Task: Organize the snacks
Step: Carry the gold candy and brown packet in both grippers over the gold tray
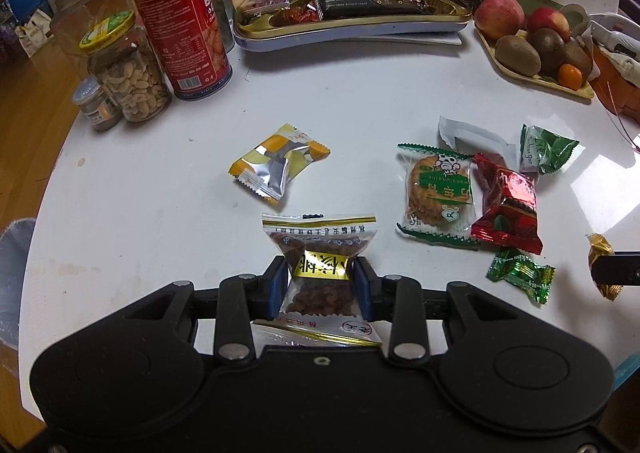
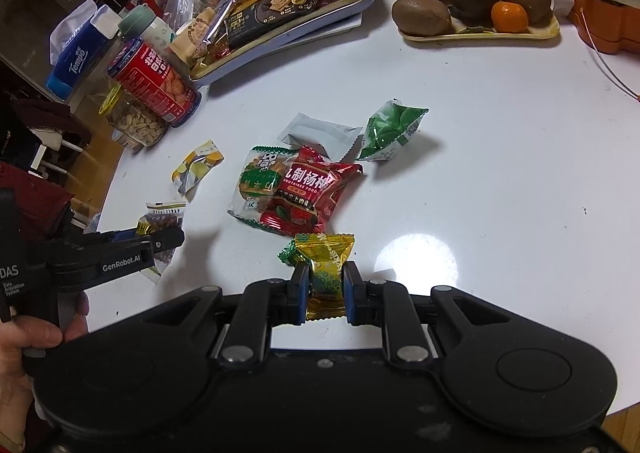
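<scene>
My left gripper (image 1: 320, 277) is shut on a clear walnut packet (image 1: 318, 249) with a gold label, held just above the white table (image 1: 160, 213). My right gripper (image 2: 325, 285) is shut on a gold candy (image 2: 325, 265). From the right wrist view, the left gripper (image 2: 160, 239) shows at the left edge with the same walnut packet (image 2: 162, 219) in it. Loose on the table lie a yellow-silver packet (image 1: 278, 163), a green cracker packet (image 1: 438, 195), a red plum packet (image 1: 506, 209), a white packet (image 1: 472, 135), a green leaf packet (image 1: 546, 149) and a small green candy (image 1: 520, 273).
A gold snack tray (image 1: 352, 19) full of packets sits at the back. A red tin (image 1: 180, 25), a peanut jar (image 1: 128, 69) and a small jar (image 1: 96, 103) stand back left. A fruit tray (image 1: 536, 73) stands back right. A hand (image 2: 36, 333) grips the left tool.
</scene>
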{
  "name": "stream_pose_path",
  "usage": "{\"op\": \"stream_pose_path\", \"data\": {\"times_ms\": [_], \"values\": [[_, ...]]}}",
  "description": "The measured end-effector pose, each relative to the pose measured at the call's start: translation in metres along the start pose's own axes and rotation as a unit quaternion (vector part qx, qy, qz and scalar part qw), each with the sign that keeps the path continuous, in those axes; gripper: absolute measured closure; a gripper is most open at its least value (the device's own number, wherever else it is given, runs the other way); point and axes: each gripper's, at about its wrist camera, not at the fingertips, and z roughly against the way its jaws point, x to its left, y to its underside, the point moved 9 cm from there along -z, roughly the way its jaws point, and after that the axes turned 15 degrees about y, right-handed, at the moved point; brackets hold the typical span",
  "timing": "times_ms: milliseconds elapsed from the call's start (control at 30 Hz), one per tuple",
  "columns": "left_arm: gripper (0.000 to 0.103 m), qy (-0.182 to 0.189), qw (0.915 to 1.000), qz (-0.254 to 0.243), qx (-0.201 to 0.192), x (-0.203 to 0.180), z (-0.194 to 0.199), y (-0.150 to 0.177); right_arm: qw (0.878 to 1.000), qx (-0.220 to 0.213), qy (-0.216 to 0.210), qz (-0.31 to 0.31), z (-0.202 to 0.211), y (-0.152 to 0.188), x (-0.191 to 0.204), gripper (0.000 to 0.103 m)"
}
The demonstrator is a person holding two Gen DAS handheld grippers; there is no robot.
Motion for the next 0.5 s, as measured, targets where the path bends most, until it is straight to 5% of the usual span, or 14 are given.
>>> {"op": "stream_pose_path", "data": {"times_ms": [500], "values": [[0.059, 0.003, 0.9997, 0.021, -0.014, 0.001, 0.015, 0.016, 1.0, -0.005, 0.009, 0.001, 0.006, 0.006, -0.006, 0.084]]}}
